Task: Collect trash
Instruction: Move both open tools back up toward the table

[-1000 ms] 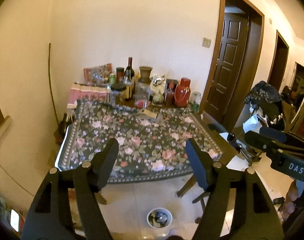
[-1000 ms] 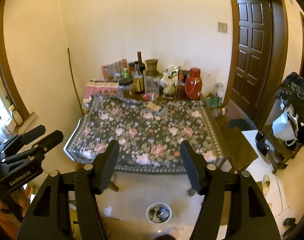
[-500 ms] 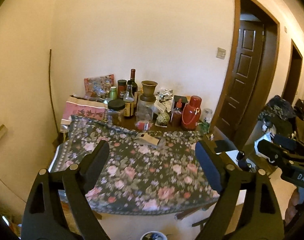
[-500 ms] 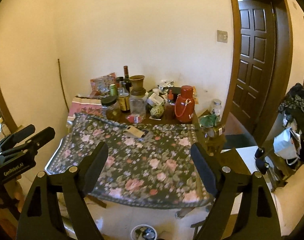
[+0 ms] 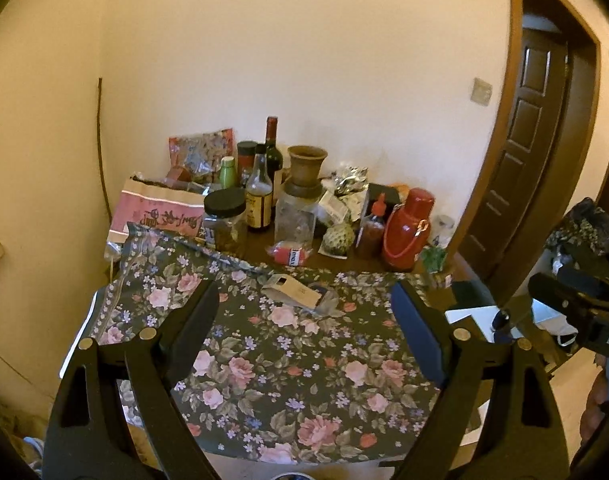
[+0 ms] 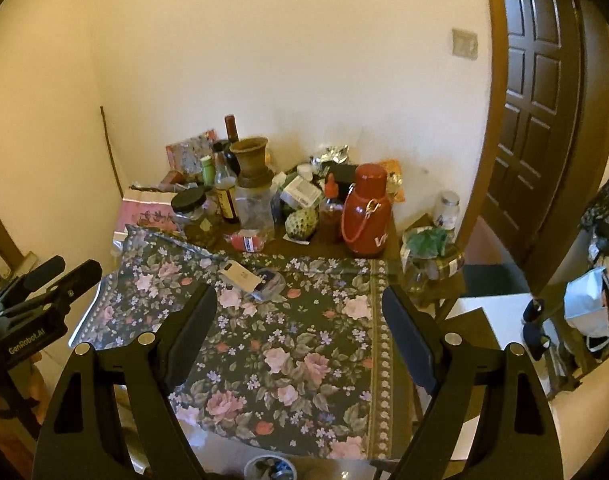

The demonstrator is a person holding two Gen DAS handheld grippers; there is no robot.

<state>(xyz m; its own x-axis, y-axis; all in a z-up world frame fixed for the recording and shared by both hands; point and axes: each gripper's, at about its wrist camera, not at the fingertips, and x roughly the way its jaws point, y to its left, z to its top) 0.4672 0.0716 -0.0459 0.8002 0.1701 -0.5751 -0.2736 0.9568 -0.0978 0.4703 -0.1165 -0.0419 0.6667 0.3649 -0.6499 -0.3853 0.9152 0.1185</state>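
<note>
Floral cloth table vs cream wall, bottles & jars crowded at far edge. Trash: flat white carton w/ crumpled wrapper on cloth, just in front of red thermos row. Both cams have closed in since 1 s ago; bin near table's front edge. Left gripper & right gripper jaws apart, empty. Approach looks underway.

The trash bin is cut off by the bottom edge of the right wrist view. Labels on the bottles are too small to read. The floral cloth hides the table.
</note>
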